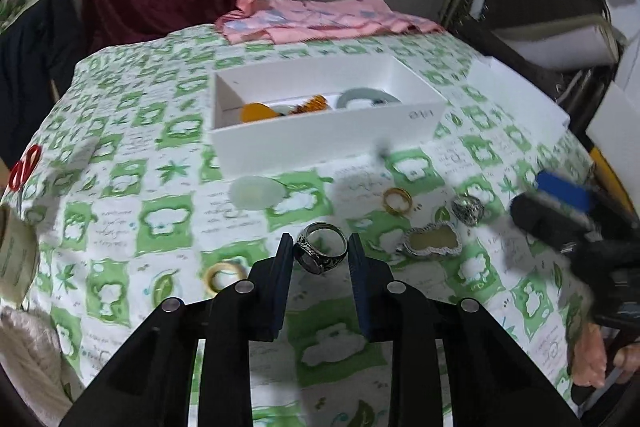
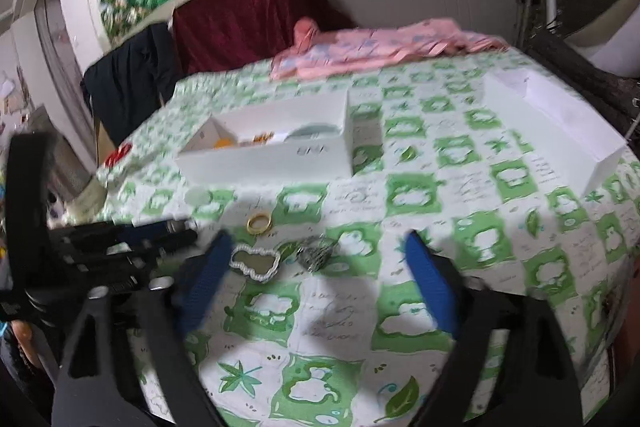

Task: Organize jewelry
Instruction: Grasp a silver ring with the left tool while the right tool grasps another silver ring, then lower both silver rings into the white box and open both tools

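Note:
My left gripper (image 1: 320, 247) is shut on a silver ring (image 1: 320, 247) with a dark face, held just above the green-and-white tablecloth. A white open box (image 1: 320, 131) behind it holds an orange piece, a pale bangle and other jewelry. On the cloth lie a gold ring (image 1: 397, 200), a silver ring (image 1: 467, 209), a cloud-shaped pendant (image 1: 432, 239), a pale green disc (image 1: 256, 191) and a yellow ring (image 1: 224, 277). My right gripper (image 2: 316, 251) is open over the pendant (image 2: 256, 262) and the silver ring (image 2: 316, 253); the gold ring (image 2: 259, 223) lies beyond.
A second white box or lid (image 2: 552, 123) lies at the right of the table. Pink cloth (image 1: 320, 17) lies at the far edge. Red scissors (image 1: 25, 167) sit at the left edge. A dark chair (image 1: 548, 11) stands at the back right.

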Tool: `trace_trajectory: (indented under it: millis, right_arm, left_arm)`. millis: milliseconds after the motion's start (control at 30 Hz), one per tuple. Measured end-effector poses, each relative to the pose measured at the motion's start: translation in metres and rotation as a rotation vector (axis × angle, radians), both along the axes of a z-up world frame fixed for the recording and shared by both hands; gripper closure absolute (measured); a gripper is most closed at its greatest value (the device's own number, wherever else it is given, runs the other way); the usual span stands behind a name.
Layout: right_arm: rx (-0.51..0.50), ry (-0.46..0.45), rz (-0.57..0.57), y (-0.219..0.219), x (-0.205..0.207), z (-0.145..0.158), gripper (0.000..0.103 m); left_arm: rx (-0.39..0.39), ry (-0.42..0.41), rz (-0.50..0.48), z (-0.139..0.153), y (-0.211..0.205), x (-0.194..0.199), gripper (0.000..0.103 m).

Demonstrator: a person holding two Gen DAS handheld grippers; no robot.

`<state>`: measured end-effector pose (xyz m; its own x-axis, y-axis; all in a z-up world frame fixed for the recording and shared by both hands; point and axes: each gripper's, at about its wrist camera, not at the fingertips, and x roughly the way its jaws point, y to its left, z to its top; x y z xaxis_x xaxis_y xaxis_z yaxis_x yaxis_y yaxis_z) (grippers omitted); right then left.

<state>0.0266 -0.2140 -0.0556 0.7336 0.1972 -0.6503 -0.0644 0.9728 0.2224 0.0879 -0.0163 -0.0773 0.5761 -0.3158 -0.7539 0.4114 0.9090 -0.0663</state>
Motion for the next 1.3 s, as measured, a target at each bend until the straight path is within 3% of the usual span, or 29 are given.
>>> trace_trajectory:
  millis: [167, 300, 333, 467, 1000, 1300]
  right_arm:
    - [-0.034, 0.083, 0.022, 0.009, 0.013, -0.011, 0.039]
    - [-0.037, 0.142, 0.042, 0.011, 0.024, -0.019, 0.059]
    - [-0.039, 0.153, 0.043, 0.012, 0.026, -0.021, 0.060]
    - [-0.056, 0.160, 0.041, 0.014, 0.030, -0.022, 0.079]
    - [0.044, 0.113, 0.035, -0.002, 0.026, -0.013, 0.080]
    - [0.085, 0.034, 0.023, -0.017, 0.049, 0.028, 0.080]
  left_arm:
    - [-0.016, -0.007, 0.028, 0.004, 0.007, 0.001, 0.075]
    - [-0.019, -0.003, 0.030, 0.005, 0.008, 0.002, 0.075]
    - [-0.019, -0.003, 0.031, 0.005, 0.008, 0.002, 0.075]
    - [-0.028, -0.003, 0.034, 0.006, 0.010, 0.002, 0.075]
    - [-0.034, -0.025, 0.048, 0.015, 0.012, 0.007, 0.075]
    - [-0.048, -0.076, 0.067, 0.051, 0.014, 0.047, 0.075]
